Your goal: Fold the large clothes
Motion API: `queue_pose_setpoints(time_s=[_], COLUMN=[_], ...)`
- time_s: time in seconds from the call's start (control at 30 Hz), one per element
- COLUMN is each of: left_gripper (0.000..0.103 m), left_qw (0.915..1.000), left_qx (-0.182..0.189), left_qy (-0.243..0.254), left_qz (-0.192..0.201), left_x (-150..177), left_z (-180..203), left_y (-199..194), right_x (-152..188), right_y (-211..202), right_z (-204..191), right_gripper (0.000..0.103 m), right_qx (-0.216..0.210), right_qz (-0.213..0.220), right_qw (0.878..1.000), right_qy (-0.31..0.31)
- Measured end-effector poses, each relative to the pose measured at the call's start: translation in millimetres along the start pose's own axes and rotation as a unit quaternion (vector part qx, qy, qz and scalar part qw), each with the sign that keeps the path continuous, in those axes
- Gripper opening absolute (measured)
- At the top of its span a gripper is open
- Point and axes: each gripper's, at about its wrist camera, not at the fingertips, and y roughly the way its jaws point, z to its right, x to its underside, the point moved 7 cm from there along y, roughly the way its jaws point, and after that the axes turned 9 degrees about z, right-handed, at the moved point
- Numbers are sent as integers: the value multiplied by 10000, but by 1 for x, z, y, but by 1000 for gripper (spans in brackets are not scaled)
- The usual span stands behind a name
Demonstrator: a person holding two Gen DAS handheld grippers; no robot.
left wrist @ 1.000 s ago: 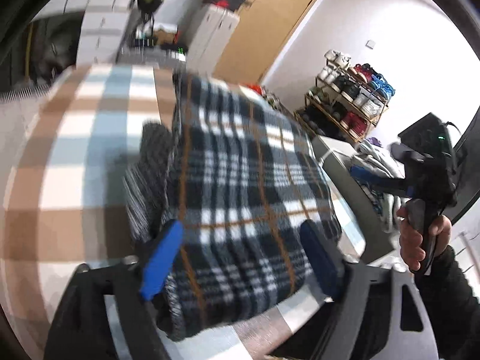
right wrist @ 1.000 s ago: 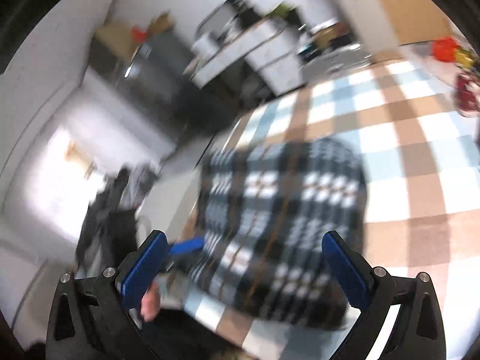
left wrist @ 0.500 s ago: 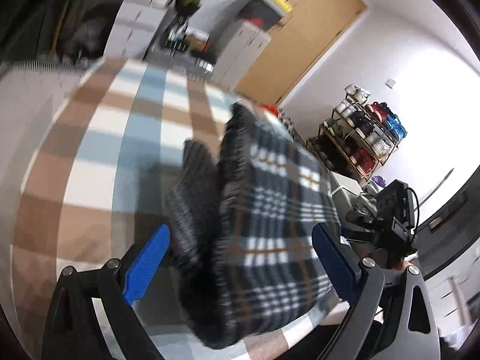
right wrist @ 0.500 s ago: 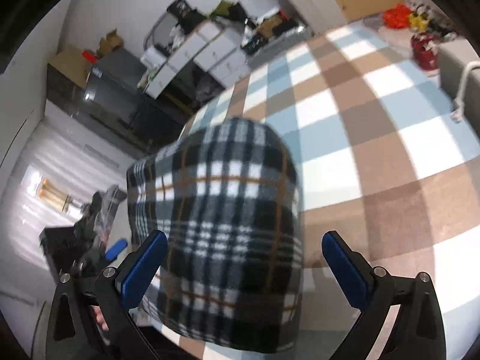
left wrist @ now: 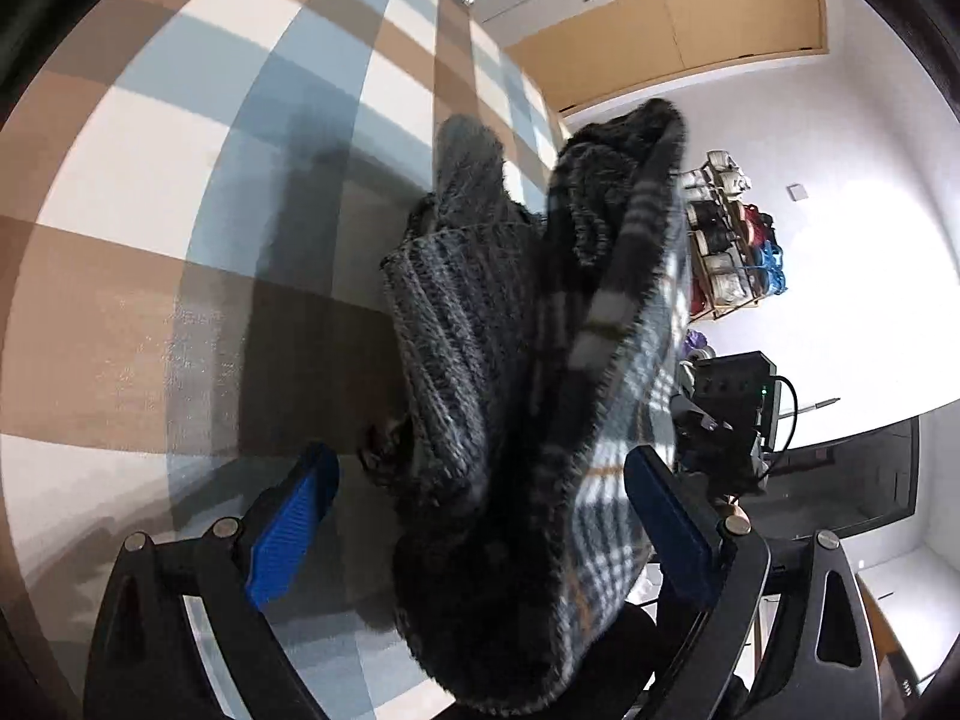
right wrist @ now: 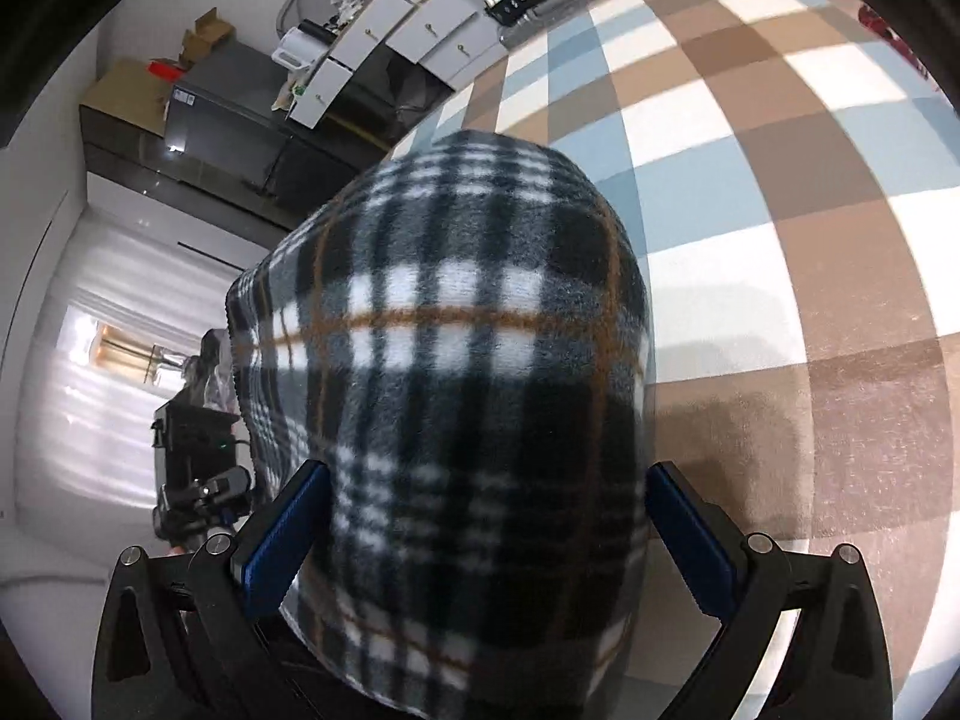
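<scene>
Both tongs point(left wrist: 474, 534) point(right wrist: 480, 534) stand released around one fuzzy plaid fleece bundle point(right wrist: 456, 384) (ribbed knit inside) on checked cloth point(right wrist: 780, 192).

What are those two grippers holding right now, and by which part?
Nothing, as far as can be seen: the folded plaid garment sits between the wide-open fingers of the left gripper and the right gripper, unclamped.

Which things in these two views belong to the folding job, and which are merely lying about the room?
Belonging to the job:
- plaid fleece garment
- checked cloth surface beneath it
- left gripper
- right gripper

Merely about:
- shoe rack
- white drawer units
- cardboard boxes
- wooden door
</scene>
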Motion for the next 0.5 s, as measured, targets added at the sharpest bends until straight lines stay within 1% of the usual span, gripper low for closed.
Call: queue_pose_setpoints(time_s=[0.1,0.2,0.3,0.4,0.47,0.5], left_gripper=[93,93,93,93,93,93], left_qw=[9999,9998,9998,9998,9998,9998], left_qx=[-37,-131,-129,-88,-28,21], left_qy=[-55,-22,-13,-24,-84,-131], left_qz=[-104,-174,-158,-172,-164,-167], left_x=[1,5,8,10,8,7], left_z=[0,-1,2,4,3,2], left_y=[8,11,9,12,13,16], right_x=[0,-3,-5,-5,-1,0], right_y=[3,0,-7,-10,-9,-9], right_z=[4,3,-3,-4,-4,-1], right_gripper=[103,103,103,103,103,103], right_qx=[-54,84,351,523,510,377], right_qz=[-184,-232,-188,-41,-24,-6], right_qw=[9998,9995,9979,9965,9968,9981], right_qy=[61,-210,-517,-658,-620,-495])
